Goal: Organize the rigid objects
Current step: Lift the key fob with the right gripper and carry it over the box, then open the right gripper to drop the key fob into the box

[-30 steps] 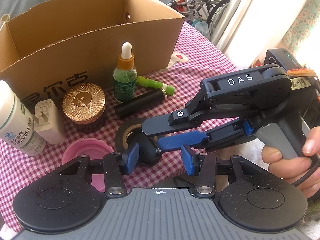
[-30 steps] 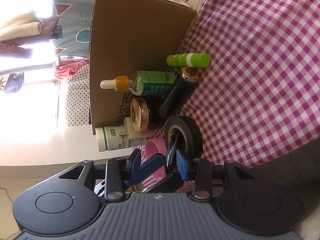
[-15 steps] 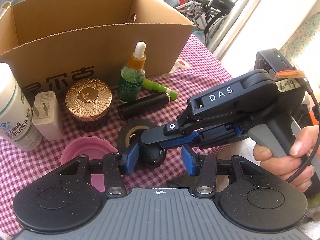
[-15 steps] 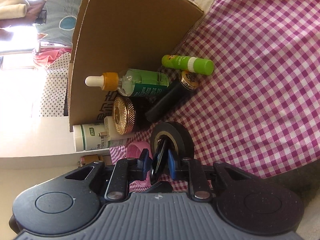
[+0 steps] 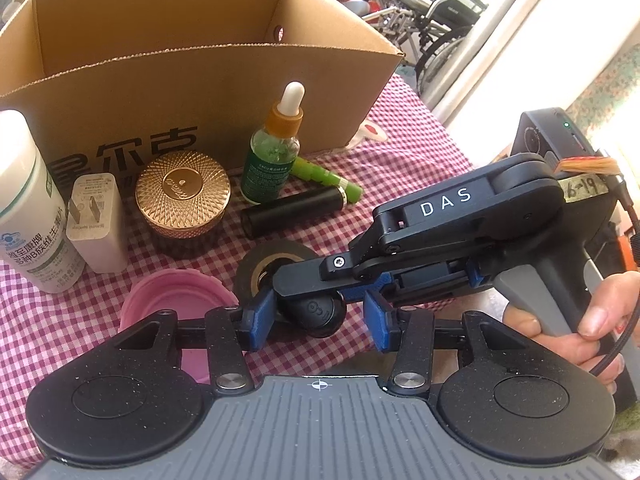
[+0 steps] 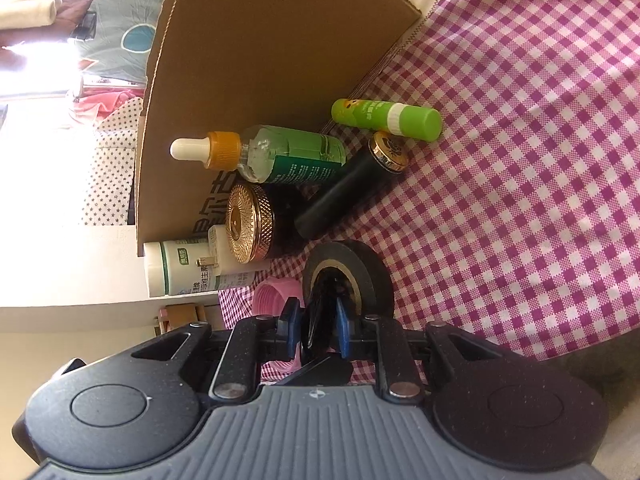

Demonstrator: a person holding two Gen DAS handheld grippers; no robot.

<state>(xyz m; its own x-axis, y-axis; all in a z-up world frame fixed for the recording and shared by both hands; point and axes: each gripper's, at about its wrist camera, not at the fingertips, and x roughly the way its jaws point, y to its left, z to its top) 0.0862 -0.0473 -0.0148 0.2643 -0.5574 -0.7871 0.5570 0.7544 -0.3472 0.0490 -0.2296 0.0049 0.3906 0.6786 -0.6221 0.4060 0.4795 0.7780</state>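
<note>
A small black oval object (image 5: 318,314) with a logo lies on the checked cloth just in front of a black tape roll (image 5: 272,258). My right gripper (image 6: 317,326) is shut on this black object (image 6: 316,320), reaching in from the right in the left wrist view (image 5: 312,292). My left gripper (image 5: 318,322) is open, its blue pads either side of the same object, not touching it. The tape roll (image 6: 352,276) stands just beyond the right gripper's fingers.
An open cardboard box (image 5: 180,60) stands behind. Before it: white vitamin bottle (image 5: 28,208), white charger plug (image 5: 96,228), gold-lidded jar (image 5: 182,196), green dropper bottle (image 5: 274,152), black tube (image 5: 292,210), green glue stick (image 5: 324,176), pink lid (image 5: 172,308). The table edge is at right.
The right gripper's jaws have closed onto the small black object. The left gripper has drawn back and risen a little, staying open.
</note>
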